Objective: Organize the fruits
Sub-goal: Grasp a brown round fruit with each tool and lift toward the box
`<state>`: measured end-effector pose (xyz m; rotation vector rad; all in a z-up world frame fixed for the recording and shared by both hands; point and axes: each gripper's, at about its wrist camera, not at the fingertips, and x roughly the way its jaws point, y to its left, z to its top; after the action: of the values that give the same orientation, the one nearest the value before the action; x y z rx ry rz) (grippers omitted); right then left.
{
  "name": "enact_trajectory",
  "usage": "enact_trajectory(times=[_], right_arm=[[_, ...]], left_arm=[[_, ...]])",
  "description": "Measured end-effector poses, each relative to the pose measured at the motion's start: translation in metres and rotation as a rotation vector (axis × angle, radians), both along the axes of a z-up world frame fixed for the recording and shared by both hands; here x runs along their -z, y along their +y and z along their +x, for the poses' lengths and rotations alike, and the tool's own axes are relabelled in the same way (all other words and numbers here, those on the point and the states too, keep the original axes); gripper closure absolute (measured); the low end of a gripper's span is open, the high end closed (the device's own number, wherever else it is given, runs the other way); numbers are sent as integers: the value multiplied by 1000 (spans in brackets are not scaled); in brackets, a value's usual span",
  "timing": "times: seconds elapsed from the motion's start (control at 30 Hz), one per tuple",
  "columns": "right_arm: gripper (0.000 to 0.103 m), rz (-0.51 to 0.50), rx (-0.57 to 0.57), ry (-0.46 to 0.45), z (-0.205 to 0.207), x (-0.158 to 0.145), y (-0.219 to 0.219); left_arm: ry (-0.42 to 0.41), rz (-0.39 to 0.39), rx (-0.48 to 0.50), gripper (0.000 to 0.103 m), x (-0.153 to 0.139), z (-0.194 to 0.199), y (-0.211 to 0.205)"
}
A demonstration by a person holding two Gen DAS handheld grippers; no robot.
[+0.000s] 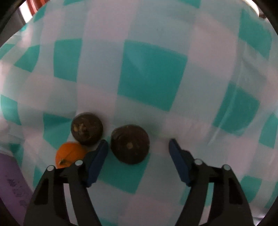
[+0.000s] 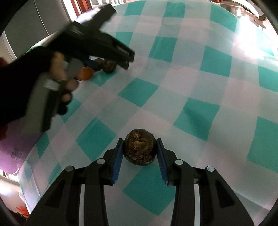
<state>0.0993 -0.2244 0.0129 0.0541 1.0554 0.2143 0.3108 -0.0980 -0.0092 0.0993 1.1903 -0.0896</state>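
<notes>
In the left wrist view my left gripper (image 1: pixel 138 144) is open above the checked cloth. A dark brown round fruit (image 1: pixel 130 144) lies between its fingers, close to the left pad. A second brown fruit (image 1: pixel 86 128) and an orange fruit (image 1: pixel 69 153) lie just left of the left finger. In the right wrist view my right gripper (image 2: pixel 139 144) is shut on a brown fibrous fruit (image 2: pixel 139 146), low over the cloth. The left gripper (image 2: pixel 97 41) shows at the upper left of that view, above the same group of fruits (image 2: pixel 108 66).
A teal and white checked tablecloth (image 2: pixel 191 73) covers the table. A purple surface (image 1: pixel 10 182) lies past the table's left edge. A metal pot (image 2: pixel 232 7) stands at the far right corner. The person's hand (image 2: pixel 59 76) holds the left gripper.
</notes>
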Motion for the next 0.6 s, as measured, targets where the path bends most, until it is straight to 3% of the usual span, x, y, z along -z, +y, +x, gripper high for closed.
enact_trajectory(times=[0.03,0.07,0.17,0.3,0.47,0.6], right_arm=[[65,-2,7,0,-2,0,-1],[65,0,13,-1,-3,0,-1],[65,7,19,1,-3,-2,-2],[65,19,32,16,3,-1,1],[65,9,27,45,17,1,13],[65,-18,32,55,23,-13,21]], left_arm=[[-8,-12,8,36,0,-1,1],[-26,-13,21,62,-4,-5,1],[-60,-83,62,63,-17,-26,6],[-40,-139,63,63,-28,-54,17],[-16,-122,77,63,-41,-80,31],[-35,-117,97,63,-69,-97,40]])
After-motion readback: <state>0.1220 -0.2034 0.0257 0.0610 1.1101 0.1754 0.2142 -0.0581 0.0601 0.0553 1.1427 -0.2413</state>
